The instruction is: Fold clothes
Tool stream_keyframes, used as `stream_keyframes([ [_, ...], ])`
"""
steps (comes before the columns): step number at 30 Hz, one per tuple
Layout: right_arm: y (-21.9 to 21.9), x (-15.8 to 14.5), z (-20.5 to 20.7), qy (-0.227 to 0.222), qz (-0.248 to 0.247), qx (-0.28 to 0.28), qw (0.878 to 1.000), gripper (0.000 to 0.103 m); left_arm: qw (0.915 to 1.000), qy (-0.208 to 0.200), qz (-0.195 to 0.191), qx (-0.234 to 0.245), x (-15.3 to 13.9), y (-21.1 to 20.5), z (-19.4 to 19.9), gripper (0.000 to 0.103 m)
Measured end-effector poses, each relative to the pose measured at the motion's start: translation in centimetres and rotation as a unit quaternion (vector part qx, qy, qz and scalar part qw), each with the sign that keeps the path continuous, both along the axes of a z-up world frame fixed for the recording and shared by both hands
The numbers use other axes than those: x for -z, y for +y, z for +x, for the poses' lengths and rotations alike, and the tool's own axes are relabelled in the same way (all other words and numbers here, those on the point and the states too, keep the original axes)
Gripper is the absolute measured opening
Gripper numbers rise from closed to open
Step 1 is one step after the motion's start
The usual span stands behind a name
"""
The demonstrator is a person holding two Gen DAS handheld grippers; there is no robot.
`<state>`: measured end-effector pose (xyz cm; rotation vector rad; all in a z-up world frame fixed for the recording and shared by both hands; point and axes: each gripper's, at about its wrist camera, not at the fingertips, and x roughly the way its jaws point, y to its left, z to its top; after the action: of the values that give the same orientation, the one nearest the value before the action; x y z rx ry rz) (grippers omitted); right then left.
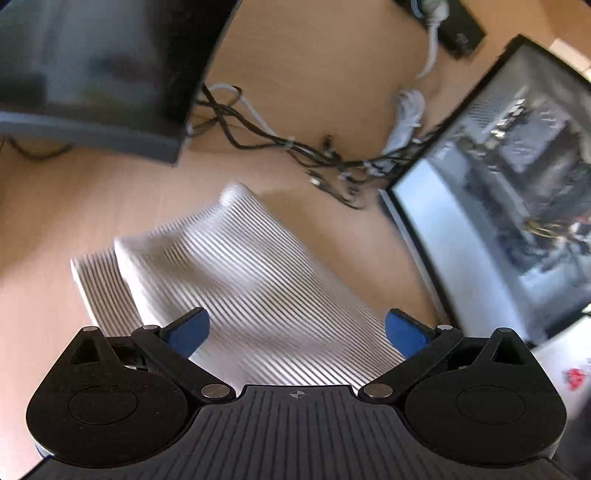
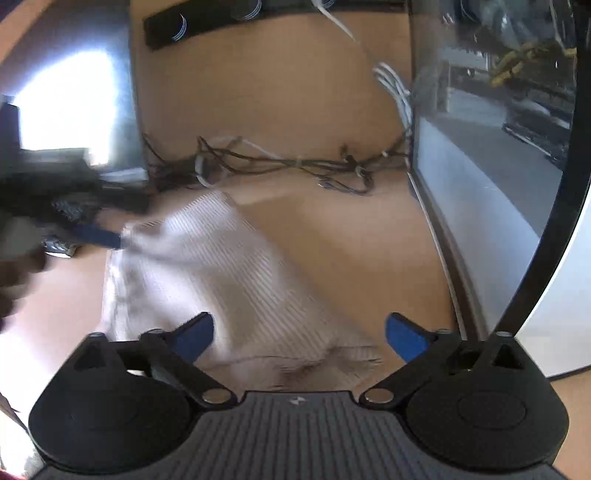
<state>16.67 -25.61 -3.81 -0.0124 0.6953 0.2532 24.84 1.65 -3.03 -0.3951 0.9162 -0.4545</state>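
Note:
A white garment with thin dark stripes lies partly folded on the wooden table; it also shows in the right wrist view. My left gripper is open, its blue fingertips spread wide just above the cloth's near part, holding nothing. My right gripper is open too, over the garment's near edge, empty. In the right wrist view the left gripper appears blurred at the cloth's far left corner.
A tangle of dark cables lies behind the garment. A monitor stands at the right, another dark monitor at the left. A black power strip sits at the back. The table is light wood.

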Motion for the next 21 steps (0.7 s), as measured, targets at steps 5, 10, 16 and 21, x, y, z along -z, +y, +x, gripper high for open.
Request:
stream_keyframes([
  [5, 0.8, 1.9, 0.9, 0.001, -0.024, -0.032, 0.999, 0.083, 0.9991, 0.034, -0.024, 0.01, 1.5, -1.9, -3.5, 0.102],
  [10, -0.6, 3.1, 1.5, 0.007, 0.011, -0.039, 0.999, 0.089, 0.9978, 0.059, 0.002, -0.029, 3.8, -3.3, -4.1, 0.091],
  [16, -2.0, 4.3, 1.2, 0.013, 0.062, -0.022, 0.998, 0.095, 0.9973, 0.056, 0.011, -0.046, 4.1, -3.3, -3.8, 0.091],
  [21, -1.4, 4.2, 0.1, 0.015, 0.064, -0.035, 0.997, 0.095, 0.9976, 0.045, 0.026, -0.045, 3.9, -3.6, -3.3, 0.091],
])
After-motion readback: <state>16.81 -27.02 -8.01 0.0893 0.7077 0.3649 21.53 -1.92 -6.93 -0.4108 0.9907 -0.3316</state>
